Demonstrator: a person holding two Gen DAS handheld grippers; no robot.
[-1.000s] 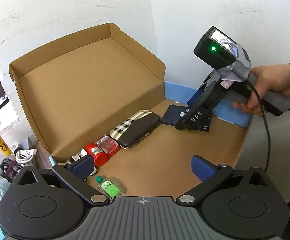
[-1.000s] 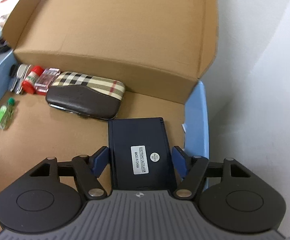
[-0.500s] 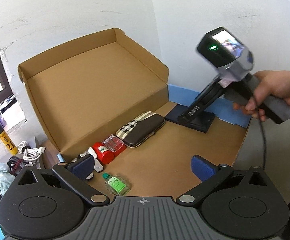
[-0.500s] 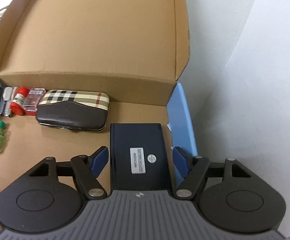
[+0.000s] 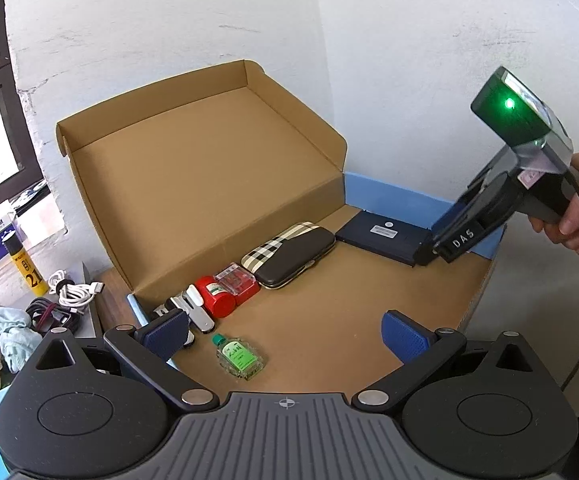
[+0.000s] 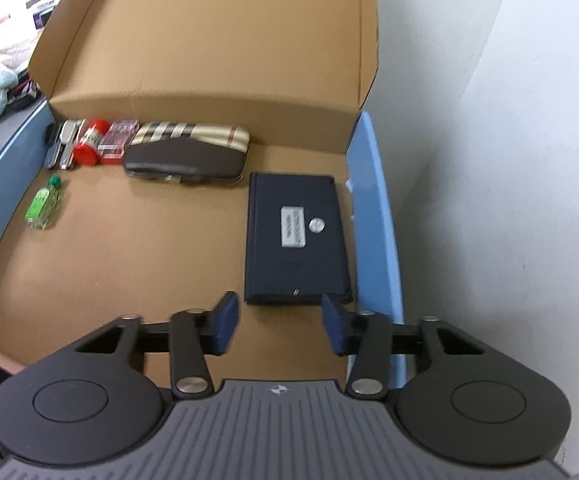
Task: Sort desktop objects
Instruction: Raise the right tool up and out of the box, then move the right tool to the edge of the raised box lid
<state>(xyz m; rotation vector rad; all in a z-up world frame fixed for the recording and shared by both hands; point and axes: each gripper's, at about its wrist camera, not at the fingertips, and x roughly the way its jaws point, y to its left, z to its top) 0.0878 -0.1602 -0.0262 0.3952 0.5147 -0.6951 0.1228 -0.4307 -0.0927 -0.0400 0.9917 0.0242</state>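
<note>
Dark blue calculator (image 6: 295, 240) lying face down on the floor of an open cardboard box (image 6: 129, 248), beside its right blue wall. Right gripper (image 6: 277, 326) just short of its near edge, jaws spread wide, holding nothing. Further left along the back wall: plaid case (image 6: 185, 152), red bottle (image 6: 89, 146), small green bottle (image 6: 43, 206). Left gripper (image 5: 289, 332) wide apart and empty above the box floor.

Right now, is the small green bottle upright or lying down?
Lying down: the green bottle rests on its side on the box floor.
</note>
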